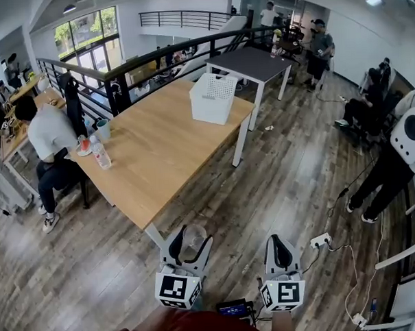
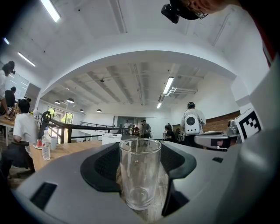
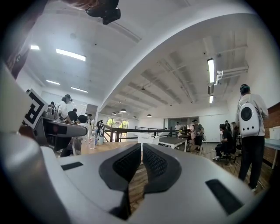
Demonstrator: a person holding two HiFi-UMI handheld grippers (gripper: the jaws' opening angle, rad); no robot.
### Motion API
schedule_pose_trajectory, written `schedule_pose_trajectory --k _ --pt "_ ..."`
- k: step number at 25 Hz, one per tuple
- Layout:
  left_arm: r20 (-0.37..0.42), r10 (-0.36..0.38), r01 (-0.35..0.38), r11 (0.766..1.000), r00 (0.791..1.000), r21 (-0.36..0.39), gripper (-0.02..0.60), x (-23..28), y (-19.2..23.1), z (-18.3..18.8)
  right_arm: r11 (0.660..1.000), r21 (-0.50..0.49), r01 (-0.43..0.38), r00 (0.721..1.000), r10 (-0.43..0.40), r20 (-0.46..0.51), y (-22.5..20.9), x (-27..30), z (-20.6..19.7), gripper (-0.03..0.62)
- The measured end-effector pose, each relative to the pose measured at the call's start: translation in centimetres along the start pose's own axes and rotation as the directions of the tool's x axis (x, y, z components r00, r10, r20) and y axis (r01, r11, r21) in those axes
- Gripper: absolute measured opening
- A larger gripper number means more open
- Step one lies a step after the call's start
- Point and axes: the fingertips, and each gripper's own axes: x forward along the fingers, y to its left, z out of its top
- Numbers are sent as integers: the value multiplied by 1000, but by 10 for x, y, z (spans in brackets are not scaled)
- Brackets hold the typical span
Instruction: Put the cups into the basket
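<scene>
A clear glass cup [image 1: 194, 234] stands upright between the jaws of my left gripper [image 1: 192, 246], low in the head view and over the wooden floor. In the left gripper view the dark pads [image 2: 99, 165] close on both sides of the cup [image 2: 140, 177]. My right gripper [image 1: 281, 251] hangs beside it, shut and empty; its pads [image 3: 127, 164] meet at the tips. The white mesh basket [image 1: 213, 97] sits at the far end of the long wooden table [image 1: 152, 164], well ahead of both grippers. I also see the basket [image 2: 111, 138] small in the left gripper view.
A water bottle [image 1: 100, 154] and a pale mug [image 1: 103, 129] stand at the table's left edge, next to a seated person [image 1: 48, 134]. A grey table [image 1: 254, 62] is beyond the basket. A power strip [image 1: 320, 240] and cables lie on the floor at right.
</scene>
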Motion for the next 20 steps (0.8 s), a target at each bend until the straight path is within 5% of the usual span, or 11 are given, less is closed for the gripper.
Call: schedule_pose_trajectory --k 20 --pt "22 -30 31 999 999 -28 284 56 98 11 998 -67 -19 1000 19 -3 60 113 21 15"
